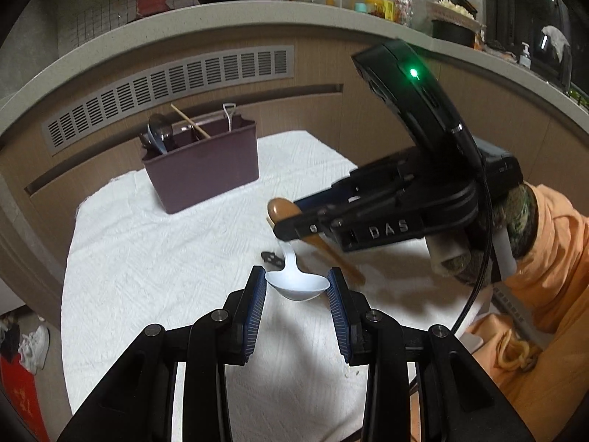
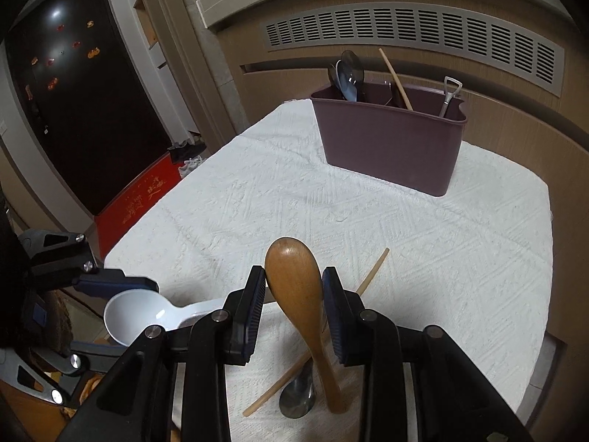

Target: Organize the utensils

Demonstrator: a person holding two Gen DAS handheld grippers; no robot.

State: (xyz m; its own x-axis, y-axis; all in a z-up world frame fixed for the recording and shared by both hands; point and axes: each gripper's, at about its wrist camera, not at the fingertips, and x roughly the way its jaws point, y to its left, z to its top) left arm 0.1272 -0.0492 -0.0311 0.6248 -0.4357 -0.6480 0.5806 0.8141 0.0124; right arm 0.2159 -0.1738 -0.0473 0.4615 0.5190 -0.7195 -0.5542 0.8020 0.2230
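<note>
**Both spoons up, caddy ahead**

Now each tool is clamped on a spoon by its bowl. The left tool (image 1: 296,287) has its blue pads pressed against the two sides of the white plastic spoon (image 1: 298,283), bowl nearest the camera, handle running away and slightly left, its far end close to the right tool's fingers. The right tool (image 2: 294,291) grips the wooden spoon (image 2: 294,280) across the widest part of its bowl; the bowl points up and forward, while the handle drops back beneath the tool toward the white cloth (image 2: 405,239) covering the surface.

Judging by looks, both spoons are light and stiff. The plastic one is glossy and curved, so a hold across the bowl could slip or twist; the neck would be surer. The wood is matte and offers more friction, though its long handle may swing.

Below the right tool, a chopstick (image 2: 371,272) and a metal spoon (image 2: 298,394) lie on the cloth. Well ahead stands the brown caddy (image 2: 390,140), already holding utensils upright.
</note>
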